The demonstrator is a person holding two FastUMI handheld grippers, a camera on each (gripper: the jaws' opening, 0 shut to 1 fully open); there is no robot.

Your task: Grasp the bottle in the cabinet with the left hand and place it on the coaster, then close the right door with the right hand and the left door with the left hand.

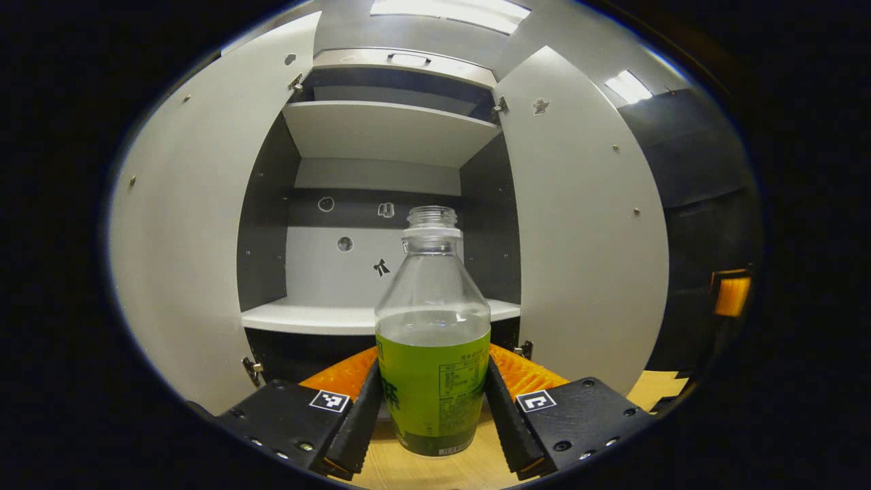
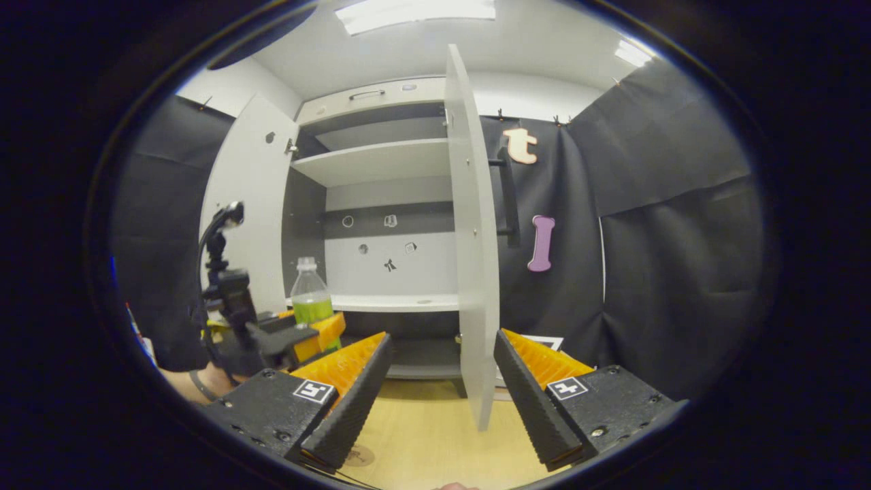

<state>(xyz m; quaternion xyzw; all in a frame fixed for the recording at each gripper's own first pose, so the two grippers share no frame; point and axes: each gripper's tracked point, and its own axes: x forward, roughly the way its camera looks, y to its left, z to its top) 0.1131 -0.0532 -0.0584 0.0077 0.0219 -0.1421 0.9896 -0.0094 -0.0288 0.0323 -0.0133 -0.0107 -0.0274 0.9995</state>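
Observation:
A clear, uncapped bottle (image 1: 433,354) with green drink and a green label stands upright between the fingers of my left gripper (image 1: 433,408), which is shut on its lower half. It hangs over the wooden table, in front of the open cabinet (image 1: 381,316). From the right gripper view, the bottle (image 2: 311,299) and left gripper (image 2: 316,337) sit at the left, before the cabinet's lower shelf. My right gripper (image 2: 441,340) is open and holds nothing. The right door (image 2: 469,238) stands edge-on just beyond it. A small round coaster (image 2: 358,454) lies on the table near its left finger.
Both grey doors, the left door (image 1: 184,238) and the right door (image 1: 578,231), swing wide open. The cabinet has an upper shelf (image 1: 388,129) with nothing on it. A person's arm (image 2: 184,381) holds the left gripper. Black cloth walls close the booth on the right.

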